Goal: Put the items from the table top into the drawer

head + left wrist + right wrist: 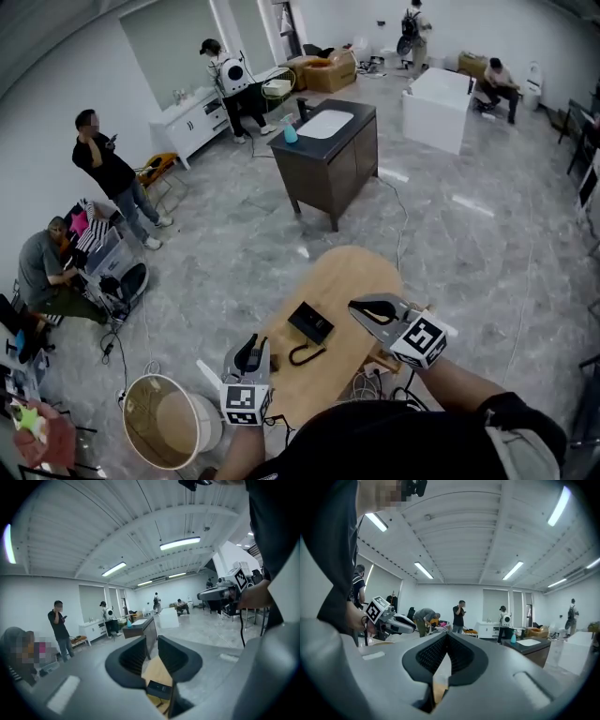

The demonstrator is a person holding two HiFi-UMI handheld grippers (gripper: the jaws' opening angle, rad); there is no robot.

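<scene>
The left gripper (151, 642) pointed level across the room, its jaws a little apart with nothing between them; below them lay a wooden table top (155, 671) with a black box (159, 689) on it; the right gripper (204, 594) hung at upper right; a dark cabinet (138, 629) stood beyond.

Black box (310, 323), hook (305, 354) on wooden table (354, 279)

2 tools: left tool (251, 347), right tool (362, 309). 1 worktop (352, 272) w/ 2 items on it: 1 black box (310, 322), 1 black hook (305, 355). 1 bin (202, 424). 1 dark cabinet (330, 173) w/ 1 blue bottle (290, 134). 1 white block (438, 111). 5 ppl (111, 173) around the rm.
</scene>
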